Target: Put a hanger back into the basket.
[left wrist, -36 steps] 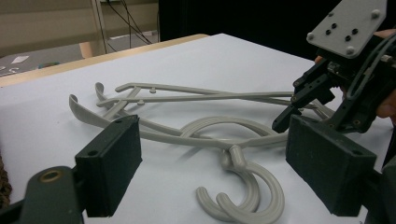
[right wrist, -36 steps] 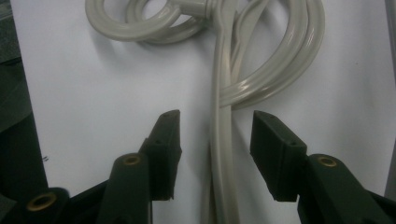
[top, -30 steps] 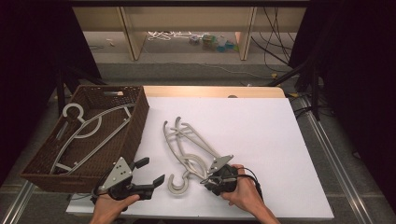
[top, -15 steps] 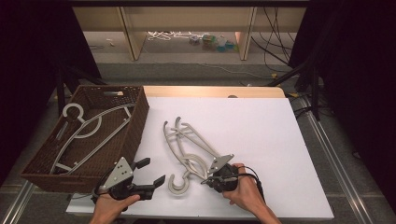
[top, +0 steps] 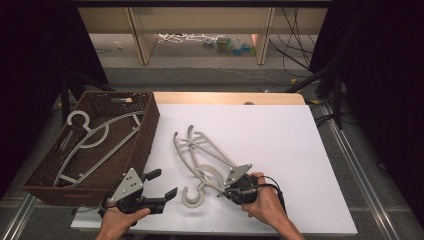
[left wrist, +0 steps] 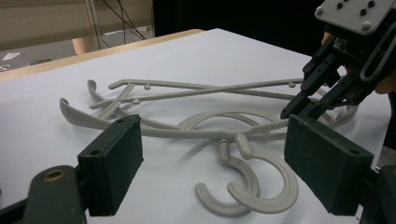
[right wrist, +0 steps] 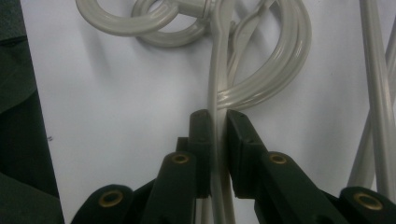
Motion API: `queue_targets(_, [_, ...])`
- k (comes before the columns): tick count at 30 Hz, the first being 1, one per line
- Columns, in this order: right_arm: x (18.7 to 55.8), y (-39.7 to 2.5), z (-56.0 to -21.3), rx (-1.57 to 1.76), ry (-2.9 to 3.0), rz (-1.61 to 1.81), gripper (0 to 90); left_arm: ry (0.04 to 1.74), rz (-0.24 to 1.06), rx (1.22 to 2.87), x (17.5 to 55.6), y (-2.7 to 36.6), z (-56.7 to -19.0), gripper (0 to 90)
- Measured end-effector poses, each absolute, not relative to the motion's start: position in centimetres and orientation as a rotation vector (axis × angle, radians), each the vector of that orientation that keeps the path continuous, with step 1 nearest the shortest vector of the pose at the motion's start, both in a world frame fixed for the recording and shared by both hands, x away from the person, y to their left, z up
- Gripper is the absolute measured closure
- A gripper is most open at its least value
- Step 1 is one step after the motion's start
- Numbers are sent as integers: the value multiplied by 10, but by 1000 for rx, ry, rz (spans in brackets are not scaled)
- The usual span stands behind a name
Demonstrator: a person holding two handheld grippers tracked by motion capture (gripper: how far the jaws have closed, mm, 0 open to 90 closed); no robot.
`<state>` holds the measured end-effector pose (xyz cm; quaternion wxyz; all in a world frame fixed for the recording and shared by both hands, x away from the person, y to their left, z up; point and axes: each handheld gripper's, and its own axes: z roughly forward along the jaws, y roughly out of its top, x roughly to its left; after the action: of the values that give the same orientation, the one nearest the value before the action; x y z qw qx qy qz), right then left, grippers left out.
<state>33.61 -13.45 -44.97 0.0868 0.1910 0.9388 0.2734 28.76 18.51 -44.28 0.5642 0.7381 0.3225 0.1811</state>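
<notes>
On the white surface [top: 280,150] two pale grey hangers [top: 200,155] lie overlapped near the middle, their arms fanning toward 11 and 12 o'clock and their hooks [top: 192,196] curling at the 6 o'clock end, close to the front edge. The right hand-held gripper [top: 223,191], at about 5 o'clock from the pile, has its jaws pinched narrow on a thin arm of one hanger; in the right gripper view that slim bar [right wrist: 217,116] runs straight up between the two black pads, which press it from both sides, with the looped hooks [right wrist: 140,21] lying beyond at 11 o'clock. The left gripper view shows that same hand-held gripper [left wrist: 303,105] tipped down onto the hangers from 2 o'clock. The left hand-held gripper [top: 162,186] sits at 7 o'clock from the pile, just beside the hooks, its jaws spread wide and holding nothing; in its own view the two black pads [left wrist: 112,163] frame the hooks [left wrist: 254,193] on the surface without touching them. At 9 o'clock a dark woven basket [top: 145,130] stands partly over the surface's left edge, with another grey hanger [top: 95,140] lying inside it.
</notes>
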Motion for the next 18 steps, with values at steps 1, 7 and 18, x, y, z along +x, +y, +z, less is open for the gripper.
queue_targets(1, [336, -134, -450, 569, 2797, 814, 816, 762, 431, 1746, 287, 185, -442, 191])
queue_targets(7, [334, -138, -439, 494, 2785, 789, 816, 706, 495, 1790, 292, 181, -441, 248])
queue_targets(18, [329, -144, -417, 356, 2771, 791, 817, 564, 599, 1956, 321, 162, -441, 281])
